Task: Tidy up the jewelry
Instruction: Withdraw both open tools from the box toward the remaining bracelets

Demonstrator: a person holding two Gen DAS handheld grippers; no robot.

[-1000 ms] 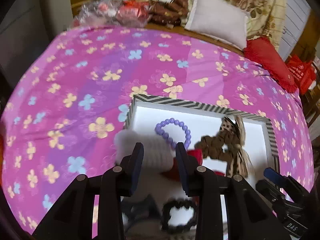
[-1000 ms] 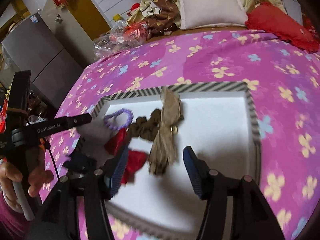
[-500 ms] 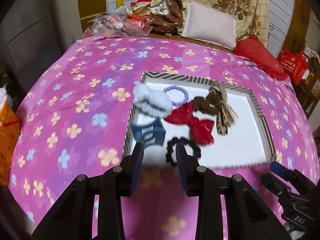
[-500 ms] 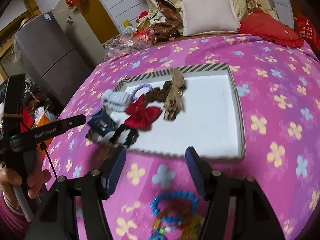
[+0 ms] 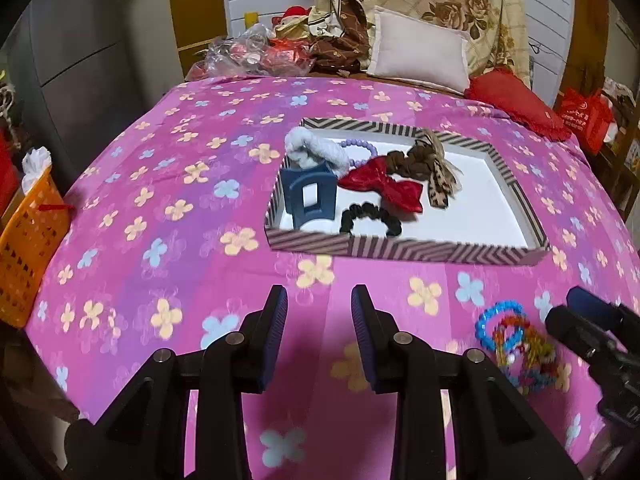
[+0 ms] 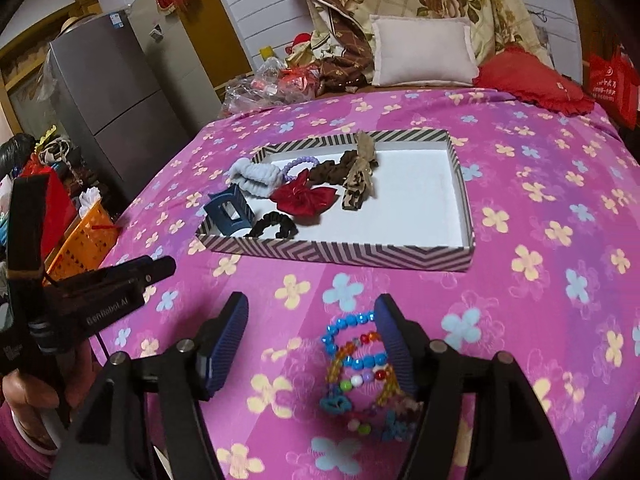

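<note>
A striped-rim white tray (image 5: 400,250) (image 6: 340,254) lies on the pink flowered cloth. It holds a blue claw clip (image 5: 308,196), a white scrunchie (image 5: 316,152), a purple bead bracelet (image 5: 358,146), a red bow (image 5: 384,186), a brown scrunchie with a leopard bow (image 5: 432,168) and a black scrunchie (image 5: 370,218). A pile of colourful bead bracelets (image 6: 360,368) (image 5: 516,344) lies on the cloth in front of the tray. My right gripper (image 6: 312,320) is open over that pile, its right finger beside the beads. My left gripper (image 5: 320,308) is open and empty, short of the tray.
An orange basket (image 5: 28,240) stands beyond the table's left edge. A grey fridge (image 6: 120,92) stands at the left. Pillows (image 5: 420,56), a red cushion (image 5: 520,104) and plastic bags (image 5: 252,52) lie at the far end.
Both grippers have pulled back from the tray toward the near edge. The left one let go of the white scrunchie in the tray. The bead pile has come between the right fingers.
</note>
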